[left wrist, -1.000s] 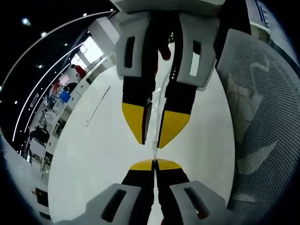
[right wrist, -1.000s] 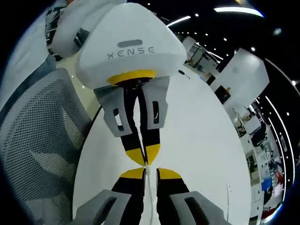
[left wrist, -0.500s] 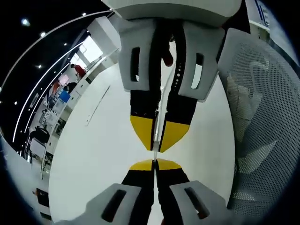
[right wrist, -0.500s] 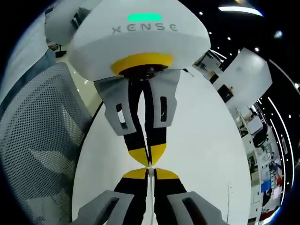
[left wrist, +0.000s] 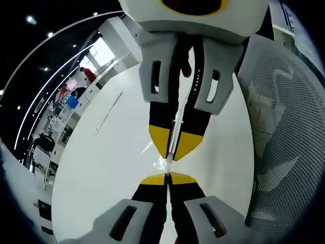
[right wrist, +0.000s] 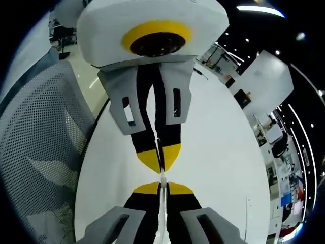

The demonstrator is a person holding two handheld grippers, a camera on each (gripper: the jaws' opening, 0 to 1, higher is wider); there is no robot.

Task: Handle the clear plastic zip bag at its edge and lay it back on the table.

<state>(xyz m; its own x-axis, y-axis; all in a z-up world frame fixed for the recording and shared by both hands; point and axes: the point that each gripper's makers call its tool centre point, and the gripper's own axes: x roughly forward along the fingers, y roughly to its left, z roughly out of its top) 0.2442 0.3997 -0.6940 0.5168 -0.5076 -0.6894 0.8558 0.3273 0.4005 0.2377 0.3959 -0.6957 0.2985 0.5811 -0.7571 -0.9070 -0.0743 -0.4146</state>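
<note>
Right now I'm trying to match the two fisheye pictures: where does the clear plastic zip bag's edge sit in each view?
Left gripper view: the clear plastic zip bag is a thin edge at lower centre, pinched between the left gripper and the right gripper facing it.
Right gripper view: the same edge runs at lower centre between the right gripper and the left gripper.
Shared landmark: the white table.

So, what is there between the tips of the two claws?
A short strip of the bag's edge bridges the left claw and right claw, in the left gripper view.
</note>
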